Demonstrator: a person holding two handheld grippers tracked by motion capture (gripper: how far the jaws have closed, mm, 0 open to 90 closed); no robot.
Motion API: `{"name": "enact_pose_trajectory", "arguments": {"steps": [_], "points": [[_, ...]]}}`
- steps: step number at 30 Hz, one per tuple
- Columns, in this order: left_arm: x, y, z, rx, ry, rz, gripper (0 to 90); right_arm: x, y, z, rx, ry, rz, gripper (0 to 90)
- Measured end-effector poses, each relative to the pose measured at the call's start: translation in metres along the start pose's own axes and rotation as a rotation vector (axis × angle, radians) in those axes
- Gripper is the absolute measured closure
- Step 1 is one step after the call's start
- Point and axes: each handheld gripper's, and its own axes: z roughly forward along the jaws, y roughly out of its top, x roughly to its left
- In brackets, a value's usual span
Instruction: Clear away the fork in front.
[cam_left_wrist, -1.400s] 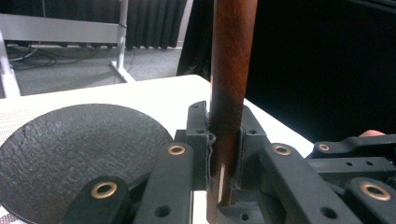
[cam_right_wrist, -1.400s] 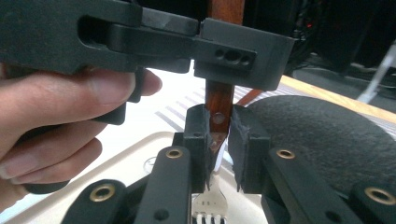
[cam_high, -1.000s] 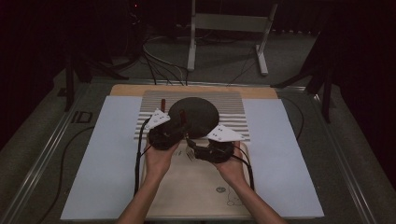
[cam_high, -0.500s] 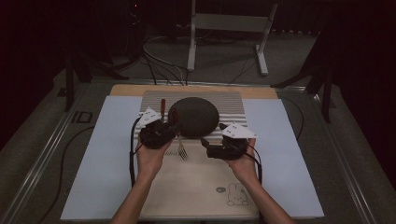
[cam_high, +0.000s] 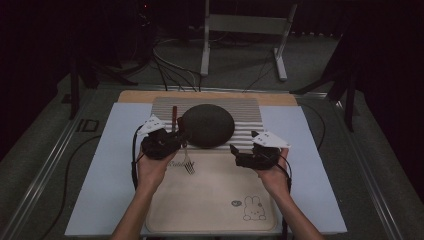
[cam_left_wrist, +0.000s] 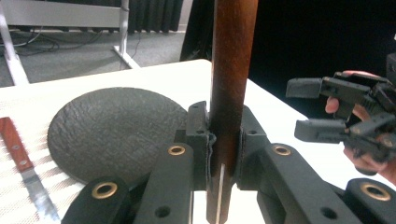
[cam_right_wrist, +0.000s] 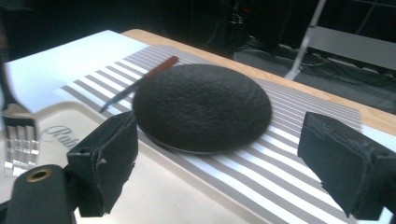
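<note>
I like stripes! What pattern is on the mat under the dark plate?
The mat has grey and white stripes; the right gripper view shows it best.

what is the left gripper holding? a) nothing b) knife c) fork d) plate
c: the left gripper is clamped on the fork's brown handle, its tines hanging over the tray, while the knife lies on the striped mat beside the plate.
</note>
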Motion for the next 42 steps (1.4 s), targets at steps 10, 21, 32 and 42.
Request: {"name": "enact_pose_trajectory", "arguments": {"steps": [10,21,32,42], "points": [[0.007,-0.004,-0.027,0.036,-0.04,-0.006,80.2,-0.027,-0.011,-0.02,0.002,-0.062,0.037,12.6],[0.009,-0.015,-0.052,0.087,-0.086,-0.003,80.1,-0.041,-0.024,-0.031,0.021,-0.098,0.054,12.6],[0.014,-0.036,-0.072,0.126,-0.098,-0.036,79.9,-0.048,-0.028,-0.038,0.026,-0.113,0.06,12.6],[0.014,-0.059,-0.067,0.238,-0.177,-0.093,79.5,-0.047,-0.029,-0.037,0.028,-0.119,0.052,12.7]]}}
